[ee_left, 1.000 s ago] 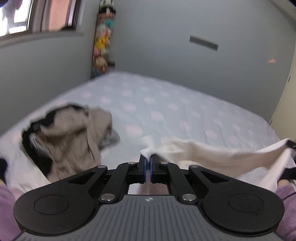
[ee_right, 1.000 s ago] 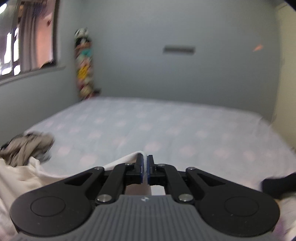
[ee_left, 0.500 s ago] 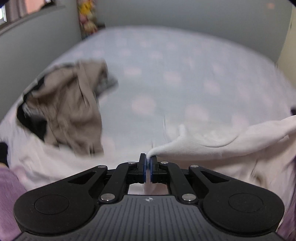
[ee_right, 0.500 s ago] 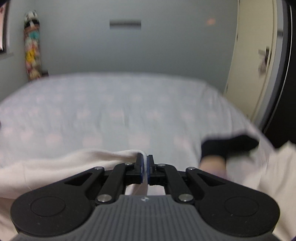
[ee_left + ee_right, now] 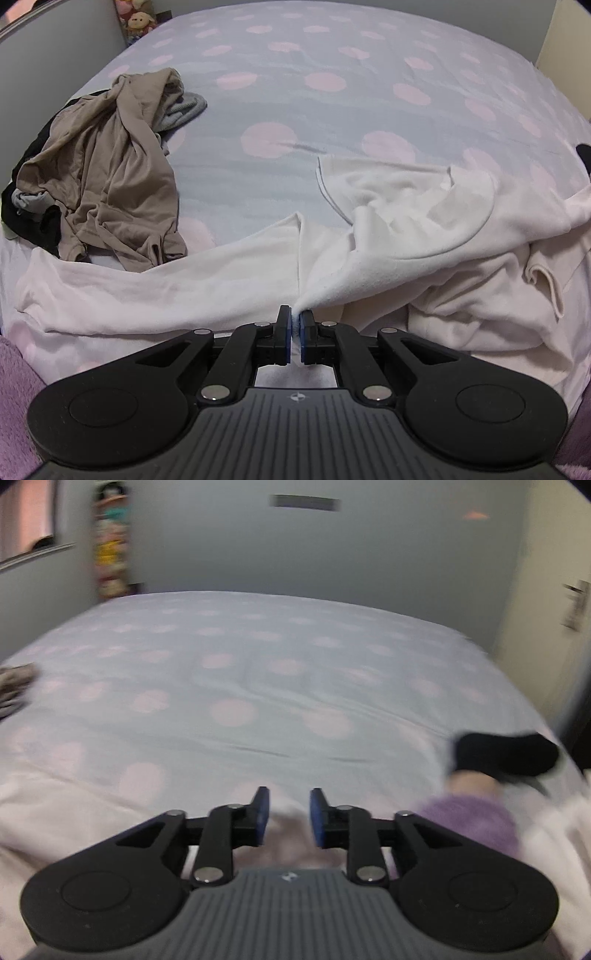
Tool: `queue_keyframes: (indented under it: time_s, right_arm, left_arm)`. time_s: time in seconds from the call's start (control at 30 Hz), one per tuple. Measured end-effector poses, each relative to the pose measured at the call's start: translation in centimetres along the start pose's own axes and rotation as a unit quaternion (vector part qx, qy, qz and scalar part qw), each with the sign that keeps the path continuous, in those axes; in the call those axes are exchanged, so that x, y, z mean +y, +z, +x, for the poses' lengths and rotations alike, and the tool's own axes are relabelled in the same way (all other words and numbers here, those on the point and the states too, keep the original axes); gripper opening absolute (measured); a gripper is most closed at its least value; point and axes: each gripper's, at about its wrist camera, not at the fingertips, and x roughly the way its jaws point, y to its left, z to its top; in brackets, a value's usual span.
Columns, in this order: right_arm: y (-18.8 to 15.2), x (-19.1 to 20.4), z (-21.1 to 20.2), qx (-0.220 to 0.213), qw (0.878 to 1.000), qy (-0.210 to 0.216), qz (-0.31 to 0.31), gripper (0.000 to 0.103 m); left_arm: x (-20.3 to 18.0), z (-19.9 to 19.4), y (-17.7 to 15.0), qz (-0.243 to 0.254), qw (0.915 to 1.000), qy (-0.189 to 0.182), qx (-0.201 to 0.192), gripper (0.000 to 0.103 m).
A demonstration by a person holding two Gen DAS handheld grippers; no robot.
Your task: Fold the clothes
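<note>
Left wrist only: L tool (image 5: 295,320) clenched on white garment (image 5: 399,221); R tool (image 5: 289,805) jaws opening, released

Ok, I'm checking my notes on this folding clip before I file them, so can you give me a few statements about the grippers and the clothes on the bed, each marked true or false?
1. The left gripper is shut on a pinch of the white garment. True.
2. The right gripper is clamped tight on the cloth. False: its jaws are opening, with pale cloth lying in the gap between them.
3. A crumpled tan garment lies on the bed to the left of the white one. True.
4. The bedsheet is plain white. False: it is pale blue with pink dots.
5. The white garment lies folded in a neat square. False: it is spread out and rumpled.
</note>
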Motion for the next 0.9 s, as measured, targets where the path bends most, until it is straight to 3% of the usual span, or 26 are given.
queue_keyframes:
  time_s: [0.13,0.3,0.43,0.6,0.63,0.73,0.9]
  right_arm:
    - [1.4,3.5,1.4,0.018,0.993,0.091,-0.072,0.035]
    - [1.8,7.6,4.3,0.056,0.967,0.204,-0.143,0.039]
    - [1.6,9.9,6.3,0.083,0.949,0.234,-0.192,0.04]
    - [0.8,10.2,9.4,0.136,0.932,0.272,-0.198,0.044]
    - [0.4,10.2,9.5,0.14,0.93,0.276,-0.197,0.042]
    - [-0.5,10.0,9.0,0.139,0.929,0.284,-0.193,0.02]
    - [-0.5,8.9,6.1,0.102,0.934,0.287,-0.188,0.015]
  left_arm:
    - [0.1,0.5,0.1,-0.005,1.0,0.001,0.006,0.003]
    - [0.1,1.2,0.4,0.001,0.9999,0.003,0.014,0.004]
    - [0.2,1.7,0.6,0.004,0.9998,0.003,0.018,0.004]
    - [0.3,2.5,0.9,-0.001,0.9998,0.0,0.021,0.004]
    - [0.2,2.6,0.9,0.001,0.9998,0.0,0.022,0.004]
    - [0.0,3.0,1.0,0.01,0.9997,0.0,0.023,0.004]
    - [-0.1,3.0,1.1,0.023,0.9995,-0.004,0.021,0.005]
